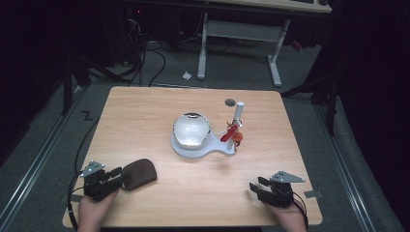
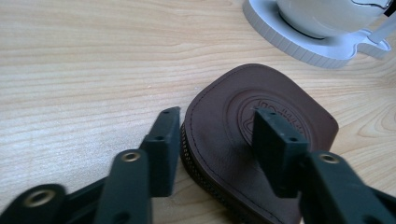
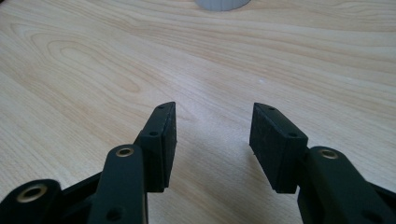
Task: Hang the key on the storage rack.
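A: Where does the brown leather pouch (image 1: 139, 174) lie relative to the left gripper (image 1: 117, 175)?

B: Right at its tips, near the front left corner of the bench (image 1: 145, 111). In the left gripper view one jaw stands against the pouch's zipped edge and the other sits over its embossed top, so the pouch (image 2: 252, 140) is between the jaws. Whether the pads already press on it I can't say for sure; it looks like a loose straddle, jaws partly closed.

A: And the right gripper (image 1: 255, 186)?

B: Near the front right corner, well apart from the pouch, jaws spread with nothing but bare wood between them.

A: How many of each thing?

B: One pouch. Two grippers, one in each hand. One white base (image 1: 203, 147) at mid-bench carrying one shiny rounded dome (image 1: 191, 129), with one white post (image 1: 238, 113) upright beside it and a small red and orange piece (image 1: 232, 134) at the post's foot. One small dark round mark (image 1: 230, 102) sits on the bench behind the post.
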A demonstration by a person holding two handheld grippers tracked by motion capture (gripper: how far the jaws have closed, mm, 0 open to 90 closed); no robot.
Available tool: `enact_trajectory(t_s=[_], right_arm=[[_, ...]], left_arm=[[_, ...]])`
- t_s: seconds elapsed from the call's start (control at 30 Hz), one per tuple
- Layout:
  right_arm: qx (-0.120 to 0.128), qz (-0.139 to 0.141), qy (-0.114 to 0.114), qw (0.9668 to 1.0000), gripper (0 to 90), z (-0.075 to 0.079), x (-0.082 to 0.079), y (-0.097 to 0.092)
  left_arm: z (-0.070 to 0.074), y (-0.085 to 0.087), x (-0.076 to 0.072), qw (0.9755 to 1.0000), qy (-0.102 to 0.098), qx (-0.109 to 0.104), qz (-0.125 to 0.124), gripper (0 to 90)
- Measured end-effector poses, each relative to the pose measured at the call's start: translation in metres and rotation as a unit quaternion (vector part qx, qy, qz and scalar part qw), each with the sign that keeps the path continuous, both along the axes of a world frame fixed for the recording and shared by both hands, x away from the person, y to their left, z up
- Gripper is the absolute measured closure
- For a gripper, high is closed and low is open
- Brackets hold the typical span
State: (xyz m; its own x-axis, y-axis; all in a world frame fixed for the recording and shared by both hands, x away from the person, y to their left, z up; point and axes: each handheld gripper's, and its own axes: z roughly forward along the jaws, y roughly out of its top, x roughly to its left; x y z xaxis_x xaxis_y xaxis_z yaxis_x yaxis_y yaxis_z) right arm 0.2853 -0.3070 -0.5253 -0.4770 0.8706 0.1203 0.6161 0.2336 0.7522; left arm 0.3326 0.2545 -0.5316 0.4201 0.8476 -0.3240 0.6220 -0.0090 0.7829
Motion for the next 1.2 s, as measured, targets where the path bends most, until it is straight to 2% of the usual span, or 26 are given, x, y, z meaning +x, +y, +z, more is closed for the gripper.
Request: enact_trajectory(t_s=[0.07, 0.13, 0.2, 0.57, 1.0, 1.03, 1.07, 1.13, 1.2], right_arm=[[-0.001, 0.000, 0.001, 1.0000, 51.4, 0.0002, 0.0002, 0.0010], [0.001, -0.001, 0.001, 1.0000, 51.4, 0.0004, 0.0005, 0.0013], [0.001, -0.001, 0.002, 1.0000, 51.4, 0.0003, 0.0011, 0.0022], [0.000, -0.005, 0.013, 0.9999, 51.2, -0.0028, 0.0015, 0.0018], [0.001, -0.004, 0.013, 0.9999, 51.2, -0.0038, 0.0011, 0.0003], [0.006, -0.007, 0.014, 0.9999, 51.2, -0.0047, 0.0019, -0.0017], [0.006, -0.007, 0.014, 0.9999, 51.2, -0.0047, 0.0019, -0.0017], [0.013, -0.012, 0.016, 0.9997, 51.2, -0.0050, 0.0020, -0.0038], [0.013, -0.013, 0.016, 0.9997, 51.2, -0.0049, 0.0020, -0.0060]], left_arm=[[-0.0019, 0.0021, 0.0014, 0.9999, 0.003, -0.012, -0.001, 58.0], [-0.0026, 0.0027, 0.0017, 0.9999, 0.005, -0.015, -0.002, 58.2], [-0.0051, 0.0056, 0.0029, 0.9994, 0.013, -0.031, -0.004, 58.0], [-0.0083, 0.0075, 0.0034, 0.9984, 0.024, -0.050, -0.004, 61.1], [-0.0074, 0.0051, 0.0008, 0.9992, 0.013, -0.038, 0.002, 62.9], [-0.0062, 0.0054, -0.0009, 0.9994, 0.005, -0.032, 0.013, 66.0], [-0.0062, 0.0054, -0.0009, 0.9994, 0.005, -0.032, 0.013, 70.1], [-0.0063, 0.0061, -0.0003, 0.9993, 0.007, -0.035, 0.011, 70.3], [-0.0056, 0.0051, 0.0001, 0.9996, 0.006, -0.028, 0.009, 70.4]])
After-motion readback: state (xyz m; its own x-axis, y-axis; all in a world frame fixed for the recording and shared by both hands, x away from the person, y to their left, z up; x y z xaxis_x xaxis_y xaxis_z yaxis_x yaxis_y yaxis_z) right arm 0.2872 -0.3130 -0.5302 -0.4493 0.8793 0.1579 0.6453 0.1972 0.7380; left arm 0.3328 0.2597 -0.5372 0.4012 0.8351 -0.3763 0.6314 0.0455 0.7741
